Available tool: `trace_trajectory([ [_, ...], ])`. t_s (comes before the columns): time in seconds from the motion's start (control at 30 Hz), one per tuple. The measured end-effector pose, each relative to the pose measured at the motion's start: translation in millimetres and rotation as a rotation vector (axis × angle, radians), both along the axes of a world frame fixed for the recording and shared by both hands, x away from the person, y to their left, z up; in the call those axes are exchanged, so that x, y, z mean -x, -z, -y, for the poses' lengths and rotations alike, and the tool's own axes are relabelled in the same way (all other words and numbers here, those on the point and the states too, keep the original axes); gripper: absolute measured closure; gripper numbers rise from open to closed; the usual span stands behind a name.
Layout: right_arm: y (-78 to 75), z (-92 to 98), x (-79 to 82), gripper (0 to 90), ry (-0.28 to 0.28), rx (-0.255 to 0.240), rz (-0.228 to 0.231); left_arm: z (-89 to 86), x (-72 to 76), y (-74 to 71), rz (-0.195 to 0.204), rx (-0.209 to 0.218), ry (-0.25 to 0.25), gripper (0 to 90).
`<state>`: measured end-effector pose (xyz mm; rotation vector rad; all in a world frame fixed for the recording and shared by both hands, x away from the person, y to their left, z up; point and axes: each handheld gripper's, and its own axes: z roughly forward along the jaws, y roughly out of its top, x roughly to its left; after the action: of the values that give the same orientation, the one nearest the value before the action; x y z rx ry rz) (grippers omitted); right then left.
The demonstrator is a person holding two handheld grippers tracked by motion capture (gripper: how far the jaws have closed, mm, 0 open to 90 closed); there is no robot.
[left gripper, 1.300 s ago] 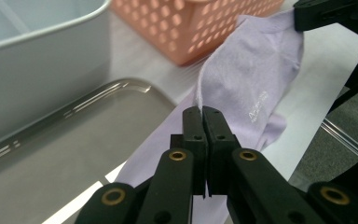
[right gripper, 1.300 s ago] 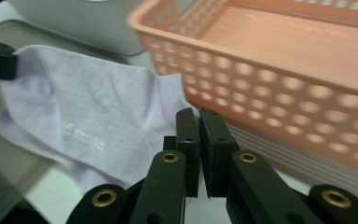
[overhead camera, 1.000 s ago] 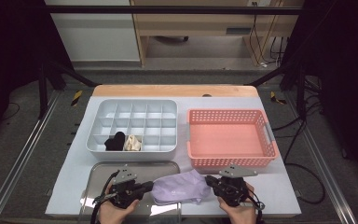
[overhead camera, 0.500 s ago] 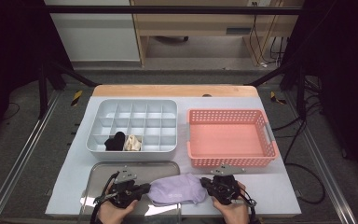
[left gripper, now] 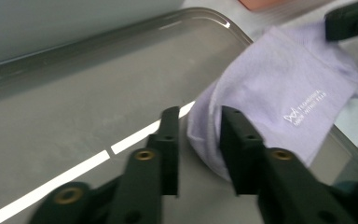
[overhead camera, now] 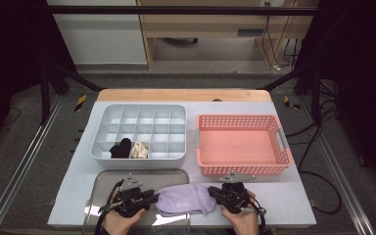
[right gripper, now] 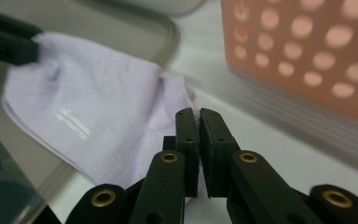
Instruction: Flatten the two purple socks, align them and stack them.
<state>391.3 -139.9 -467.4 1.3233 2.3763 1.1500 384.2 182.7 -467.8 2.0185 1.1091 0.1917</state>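
While left claw (left gripper: 198, 140) just spread off lilac sock (left gripper: 279, 98), right claw (right gripper: 199, 122) view shows pinched edge.

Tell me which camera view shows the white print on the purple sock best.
The left gripper view: the white print on the purple sock sits close and large there, though too blurred to read. The right gripper view shows it as faint white streaks; from the high view the sock looks plain.
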Motion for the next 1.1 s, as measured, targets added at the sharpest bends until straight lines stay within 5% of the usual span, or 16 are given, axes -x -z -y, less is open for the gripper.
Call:
trace_trajectory([
  [0.2, -3.1, 0.2, 1.2, 86.9, -0.009, -0.014, 0.016, 5.3, -0.2, 5.6, -0.01, -0.022, -0.008, 62.5],
  [0.5, 2.9, -0.3, -2.8, 85.5, 0.004, 0.002, 0.019, 9.2, 2.4, 5.1, 0.0, -0.038, 0.007, 85.3],
  [0.67, 2.1, 0.2, -2.6, 75.0, 0.014, 0.003, 0.05, 5.0, 1.5, 1.7, 0.04, -0.039, -0.01, 85.7],
  [0.83, -9.6, -4.3, 7.5, 74.3, -0.02, -0.027, 0.116, 3.9, 1.9, 5.3, 0.05, -0.047, -0.003, 83.3],
  [1.0, -5.3, -18.0, 18.0, 73.0, -0.096, -0.051, 0.092, -0.2, 3.7, 8.8, 0.069, -0.031, 0.005, 73.5],
  [1.1, 2.4, -24.7, 22.1, 71.1, -0.111, -0.025, 0.081, -0.3, 4.1, 9.8, 0.073, -0.033, 0.004, 71.5],
])
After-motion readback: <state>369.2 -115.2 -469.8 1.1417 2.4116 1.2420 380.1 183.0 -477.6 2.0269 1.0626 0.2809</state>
